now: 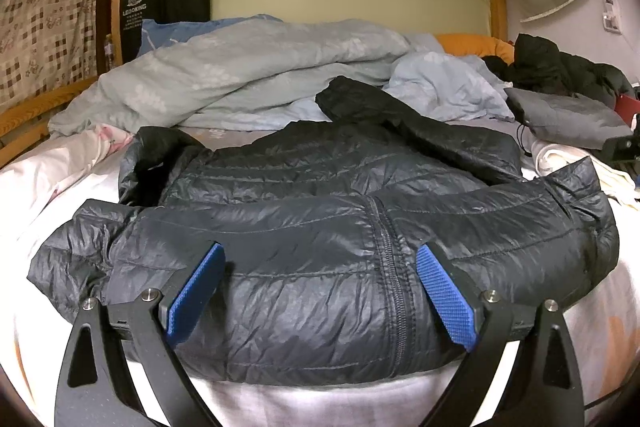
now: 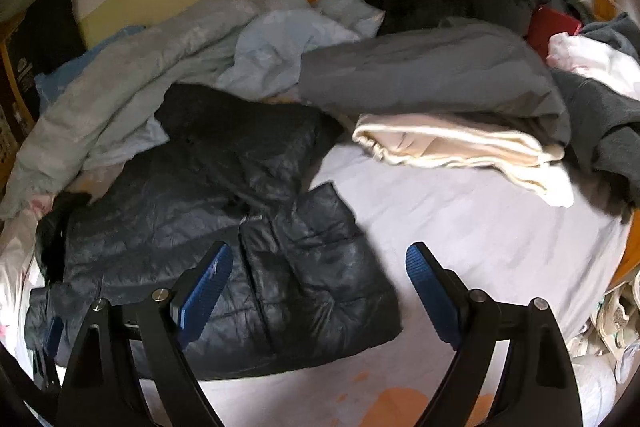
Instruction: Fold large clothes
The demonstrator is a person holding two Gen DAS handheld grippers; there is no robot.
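While the dark jacket (image 1: pixel 320 227) lies spread on the bed sheet (image 2: pixel 460 227) with its zipper (image 1: pixel 390 267) facing up, the left gripper (image 1: pixel 320 259) is low over its near hem, jaws wide and holding nothing. The right gripper (image 2: pixel 320 263) is above the jacket's right edge, jaws also wide and empty. Behind the jacket lies a crumpled quilt (image 1: pixel 240 67), and to its right a cream folded cloth (image 2: pixel 460 147) under a grey one (image 2: pixel 440 75).
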